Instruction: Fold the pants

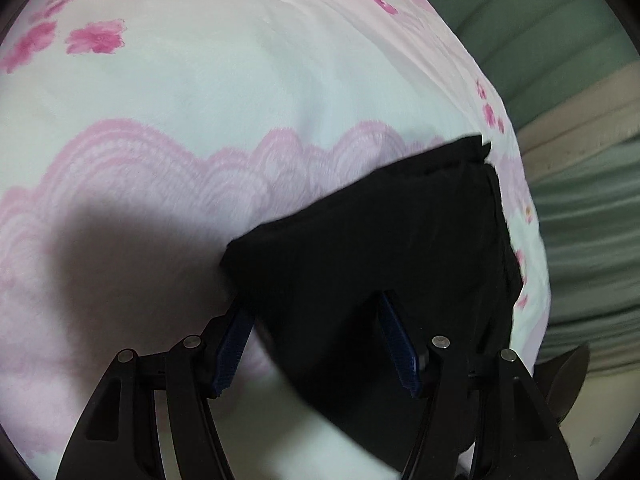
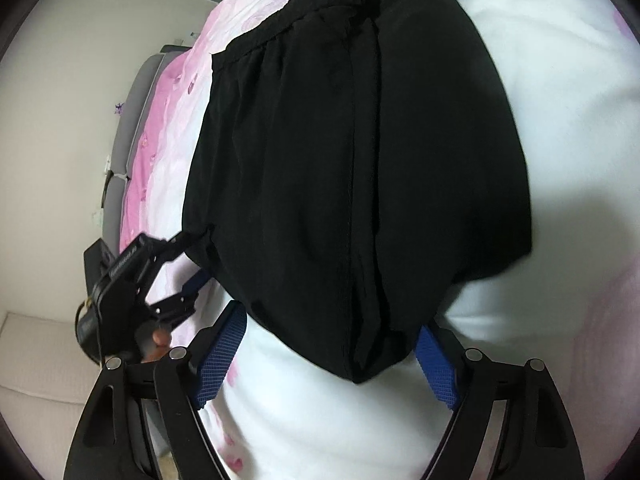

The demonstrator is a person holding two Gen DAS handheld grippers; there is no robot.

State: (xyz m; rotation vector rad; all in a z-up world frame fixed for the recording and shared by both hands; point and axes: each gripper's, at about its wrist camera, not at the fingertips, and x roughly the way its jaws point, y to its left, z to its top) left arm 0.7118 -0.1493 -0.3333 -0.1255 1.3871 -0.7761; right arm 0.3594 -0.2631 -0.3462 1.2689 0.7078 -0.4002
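Observation:
The black pants lie folded on a white and pink flowered blanket, waistband at the far end. In the left wrist view the pants fill the lower middle. My left gripper is open, its blue-padded fingers astride a near corner of the fabric; it also shows in the right wrist view at the pants' left edge. My right gripper is open, with the near folded end of the pants lying between its blue pads.
The blanket covers a bed. A green ribbed curtain or wall is at the right beyond the bed edge. A grey bed frame and a pale wall are at the left of the right wrist view.

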